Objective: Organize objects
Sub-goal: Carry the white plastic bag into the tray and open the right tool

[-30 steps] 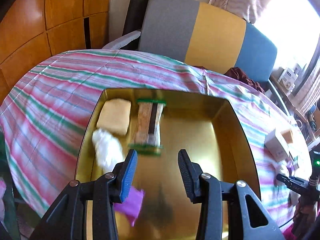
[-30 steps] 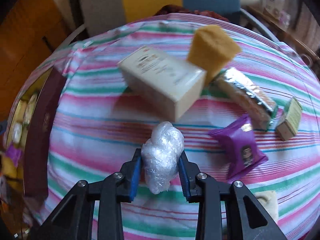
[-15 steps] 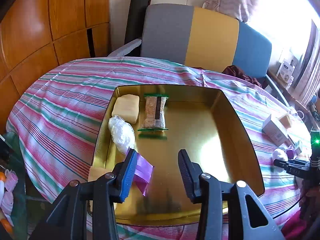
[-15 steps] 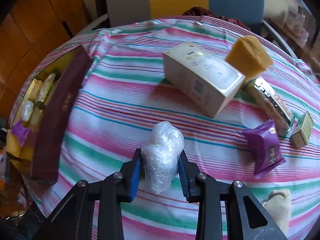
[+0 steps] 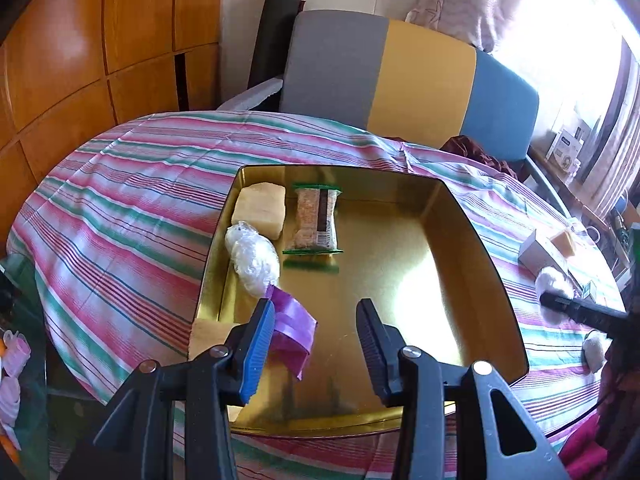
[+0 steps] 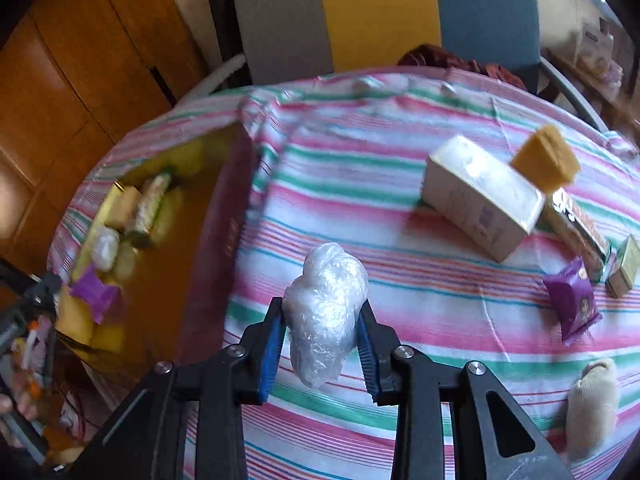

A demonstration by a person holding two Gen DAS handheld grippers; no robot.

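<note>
I see a tablecloth (image 6: 400, 240) striped pink, green and white. The tin (image 5: 472, 236) near its left edge is shiny gold inside and dark maroon outside. In it lie a pale yellow block (image 5: 261, 209), a green-edged snack bar (image 5: 316, 222), a clear plastic bundle (image 5: 252, 258) and a purple packet (image 5: 292, 326). Toward the right edge sit a cream box (image 6: 480, 196), a mustard-yellow sponge (image 6: 546, 160) and a second purple packet (image 6: 572, 306). My fingers' pads (image 6: 272, 352) are blue.
</note>
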